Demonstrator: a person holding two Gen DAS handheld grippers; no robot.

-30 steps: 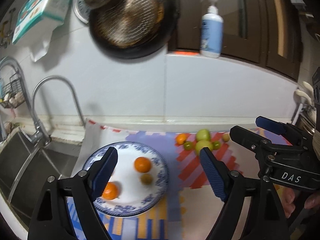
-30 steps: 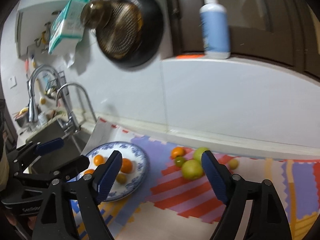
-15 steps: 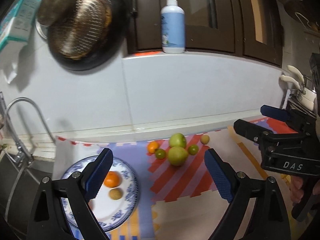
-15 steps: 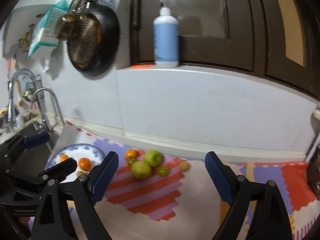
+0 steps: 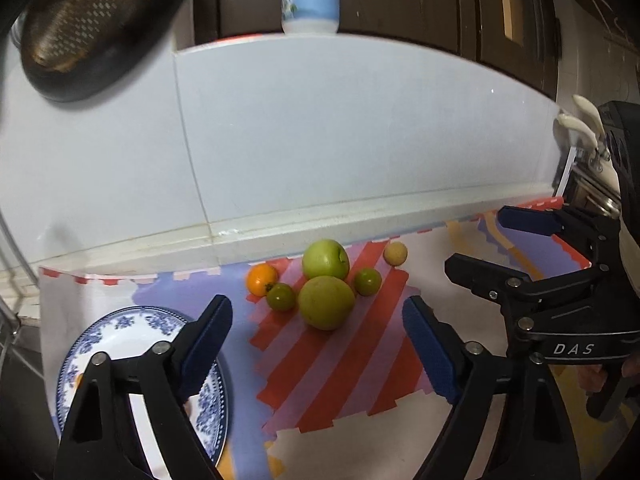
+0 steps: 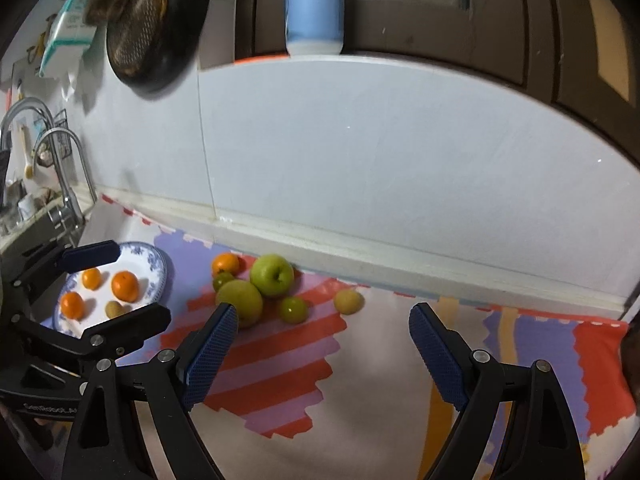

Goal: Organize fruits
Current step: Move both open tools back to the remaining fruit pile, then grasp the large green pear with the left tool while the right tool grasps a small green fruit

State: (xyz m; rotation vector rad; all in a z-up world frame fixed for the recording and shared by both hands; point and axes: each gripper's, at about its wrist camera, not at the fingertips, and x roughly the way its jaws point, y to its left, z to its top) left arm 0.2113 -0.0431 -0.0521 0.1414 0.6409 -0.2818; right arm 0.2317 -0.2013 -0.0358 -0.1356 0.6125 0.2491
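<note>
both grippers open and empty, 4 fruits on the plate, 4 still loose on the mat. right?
One error: six fruits remain loose on the mat, not four, clearest in the left wrist view. The rest holds: the plate carries four fruits in the right wrist view, and the left gripper and right gripper are open and empty.

Bare mat (image 6: pixel 360 380) in front of fruit cluster (image 5: pixel 326 280); plate (image 5: pixel 132 326) left, wall (image 5: pixel 320 140) just behind.

Readable: "DAS", white letters on the black plastic right gripper (image 5: pixel 498 240), seen from the left wrist. Faint, half-legible "GenRobot" print on the black plastic left gripper (image 6: pixel 116 280), lower left of the right wrist view.
</note>
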